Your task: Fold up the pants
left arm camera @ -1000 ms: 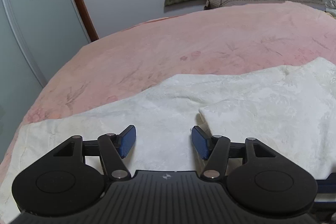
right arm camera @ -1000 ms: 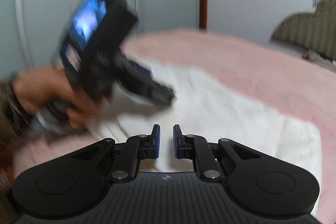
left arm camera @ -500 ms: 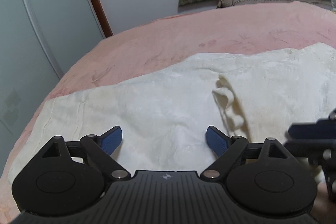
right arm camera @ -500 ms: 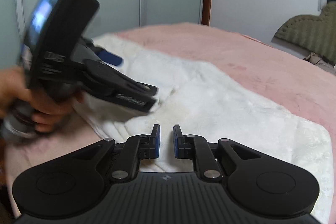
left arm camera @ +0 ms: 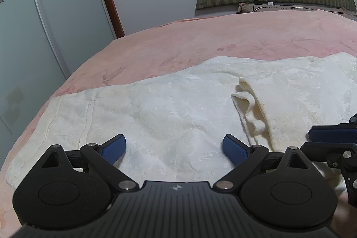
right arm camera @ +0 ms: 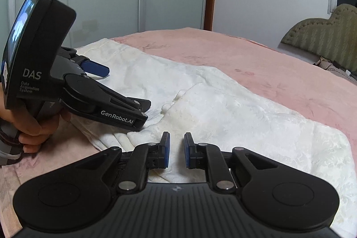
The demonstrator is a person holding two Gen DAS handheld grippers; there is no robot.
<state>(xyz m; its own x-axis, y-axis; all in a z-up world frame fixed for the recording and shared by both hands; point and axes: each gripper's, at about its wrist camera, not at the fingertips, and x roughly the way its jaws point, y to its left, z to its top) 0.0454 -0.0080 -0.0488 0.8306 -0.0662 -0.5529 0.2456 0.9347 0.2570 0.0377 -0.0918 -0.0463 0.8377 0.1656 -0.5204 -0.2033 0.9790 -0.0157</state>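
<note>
Risk, slip: the right hand-held gripper [right arm camera: 176,150] has its blue pads close together with a narrow gap, and I can't see cloth pinched between them; if it closes on just the top layer, the fold could peel apart.
Risk, bunching: the folded-over edge [left arm camera: 250,104] is already puckered, so a pull from one side alone would likely drag it crooked.
Risk, collision: both tools sit very near each other at the near edge, so a hasty reach could knock them together.
Left hand-held gripper [left arm camera: 173,148]: jaws spread wide, holding nothing, hovering low over the fabric.
Pants [left arm camera: 169,108]: cream, spread flat on the pink bed [left arm camera: 200,41], running left to right.
Pants versus left tool: directly ahead and beneath it, the doubled layer just to its right.
Pants versus right tool: the near hem [right arm camera: 142,135] lies just ahead-left of its pads.
</note>
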